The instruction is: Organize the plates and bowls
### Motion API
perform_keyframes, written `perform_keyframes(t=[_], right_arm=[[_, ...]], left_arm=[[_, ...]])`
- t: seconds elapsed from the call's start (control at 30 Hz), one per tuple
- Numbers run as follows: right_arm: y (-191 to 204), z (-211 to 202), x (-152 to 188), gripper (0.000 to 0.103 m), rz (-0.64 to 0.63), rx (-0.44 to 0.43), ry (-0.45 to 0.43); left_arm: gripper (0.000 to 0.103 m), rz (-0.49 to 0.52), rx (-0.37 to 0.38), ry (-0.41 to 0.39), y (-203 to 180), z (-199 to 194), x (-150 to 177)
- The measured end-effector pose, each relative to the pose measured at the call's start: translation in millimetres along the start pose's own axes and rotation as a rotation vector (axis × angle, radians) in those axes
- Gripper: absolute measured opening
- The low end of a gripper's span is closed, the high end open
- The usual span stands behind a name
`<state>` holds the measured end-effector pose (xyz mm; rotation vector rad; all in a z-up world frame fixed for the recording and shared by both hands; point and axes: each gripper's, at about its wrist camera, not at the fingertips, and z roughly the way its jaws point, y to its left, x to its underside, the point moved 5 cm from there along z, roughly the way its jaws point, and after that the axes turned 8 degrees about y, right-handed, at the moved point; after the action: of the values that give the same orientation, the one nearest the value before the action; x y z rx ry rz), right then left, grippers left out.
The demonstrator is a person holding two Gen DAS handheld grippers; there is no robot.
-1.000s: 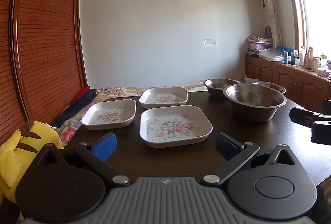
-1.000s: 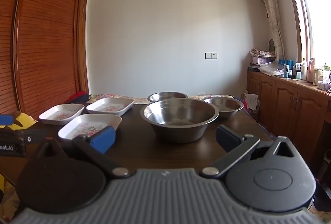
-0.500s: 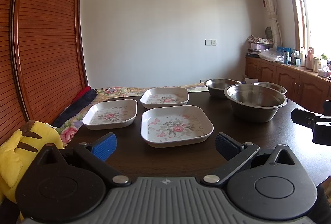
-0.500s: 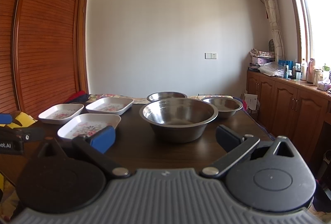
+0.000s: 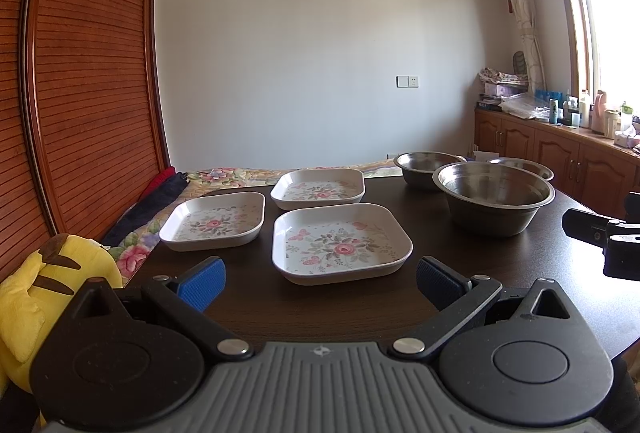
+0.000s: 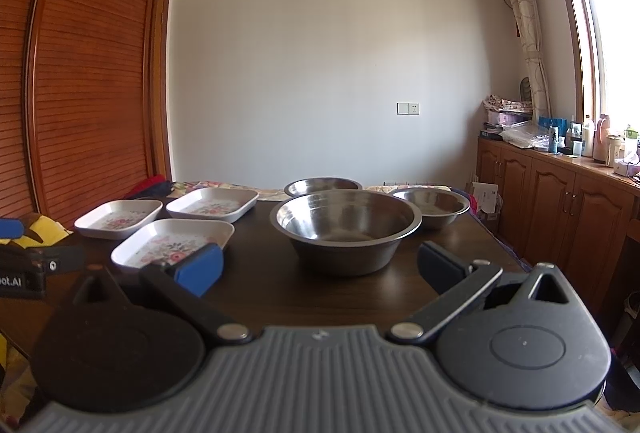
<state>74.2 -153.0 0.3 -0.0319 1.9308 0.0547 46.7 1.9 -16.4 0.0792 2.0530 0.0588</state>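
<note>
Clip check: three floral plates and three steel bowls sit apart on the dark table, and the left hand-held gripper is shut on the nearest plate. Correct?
Not quite. The left hand-held gripper is open and holds nothing; the nearest plate lies untouched just ahead of its fingers, as the left wrist view shows. The three plates and three bowls on the table are as stated.

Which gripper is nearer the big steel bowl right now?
Right. The right gripper faces the big steel bowl just ahead of its open fingers; the left gripper faces the nearest floral plate, bowl off to its right.
</note>
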Motion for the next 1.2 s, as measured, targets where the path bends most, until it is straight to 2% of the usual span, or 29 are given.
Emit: perform_keyframes(t=[0.8, 1.2], right_arm=[[2.6, -1.6, 1.9, 0.103, -0.004, -0.004, -0.001], [6.3, 4.4, 8.9, 0.103, -0.019, -0.014, 0.02]], left_arm=[[0.103, 0.006, 0.005, 0.003, -1.4, -0.3, 1.2], [0.103, 0.004, 0.011, 0.059, -0.4, 15.1, 15.4]])
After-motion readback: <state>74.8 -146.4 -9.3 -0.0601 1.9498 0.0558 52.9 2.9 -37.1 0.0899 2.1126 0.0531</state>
